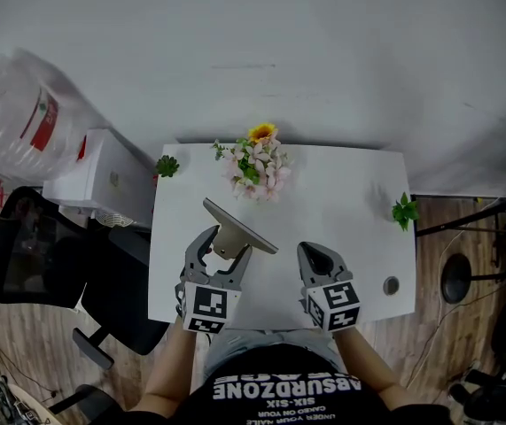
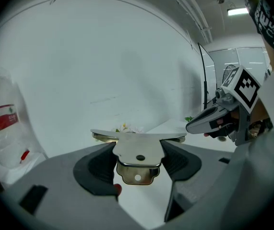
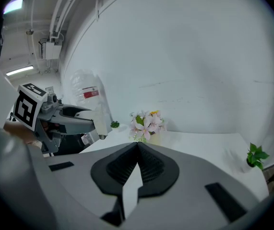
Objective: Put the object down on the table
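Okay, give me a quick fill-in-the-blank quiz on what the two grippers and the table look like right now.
1. The left gripper is shut on the metal object; the right gripper holds ____.
2. The right gripper's jaws are ____.
3. The flowers stand on a ____ table.
Missing words: nothing; shut; white.

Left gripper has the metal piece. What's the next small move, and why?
Probably lower the left gripper straight down to the bare table. Its jaws clamp the metal piece, which seems to hang above the tabletop, and the flowers stand farther back.
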`<act>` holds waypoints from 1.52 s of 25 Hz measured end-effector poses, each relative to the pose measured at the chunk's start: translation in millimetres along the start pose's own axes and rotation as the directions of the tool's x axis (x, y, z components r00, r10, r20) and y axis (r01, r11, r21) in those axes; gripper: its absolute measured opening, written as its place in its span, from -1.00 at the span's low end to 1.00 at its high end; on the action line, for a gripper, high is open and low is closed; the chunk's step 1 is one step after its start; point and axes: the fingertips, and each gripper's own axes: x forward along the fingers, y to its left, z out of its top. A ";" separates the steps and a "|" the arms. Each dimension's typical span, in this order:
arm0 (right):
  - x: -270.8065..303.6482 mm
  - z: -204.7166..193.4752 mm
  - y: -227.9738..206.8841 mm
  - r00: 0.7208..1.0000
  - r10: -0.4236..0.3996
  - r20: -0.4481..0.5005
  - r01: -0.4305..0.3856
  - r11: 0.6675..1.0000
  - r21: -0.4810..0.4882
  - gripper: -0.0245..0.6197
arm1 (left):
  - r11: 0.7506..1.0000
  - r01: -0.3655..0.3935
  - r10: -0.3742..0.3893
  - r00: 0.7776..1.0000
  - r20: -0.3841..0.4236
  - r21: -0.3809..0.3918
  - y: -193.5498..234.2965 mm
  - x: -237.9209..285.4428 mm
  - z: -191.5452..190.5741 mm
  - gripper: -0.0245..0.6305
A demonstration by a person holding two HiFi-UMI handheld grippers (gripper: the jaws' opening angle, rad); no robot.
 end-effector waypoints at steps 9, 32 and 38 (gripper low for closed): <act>-6.7 1.0 -9.6 0.999 -0.046 0.010 0.046 0.998 0.032 -0.93 | 0.998 0.054 -0.053 0.998 -0.024 0.037 -9.0 16.6 -2.7 -0.03; -13.5 -12.8 -33.1 0.993 -0.119 -0.006 0.119 0.990 0.080 -0.93 | 0.984 0.167 -0.160 0.981 -0.108 0.068 -36.1 44.9 -28.0 -0.03; -11.9 -14.8 -36.1 0.992 -0.128 -0.013 0.129 0.988 0.082 -0.93 | 0.982 0.177 -0.168 0.978 -0.121 0.070 -35.0 50.2 -35.2 -0.03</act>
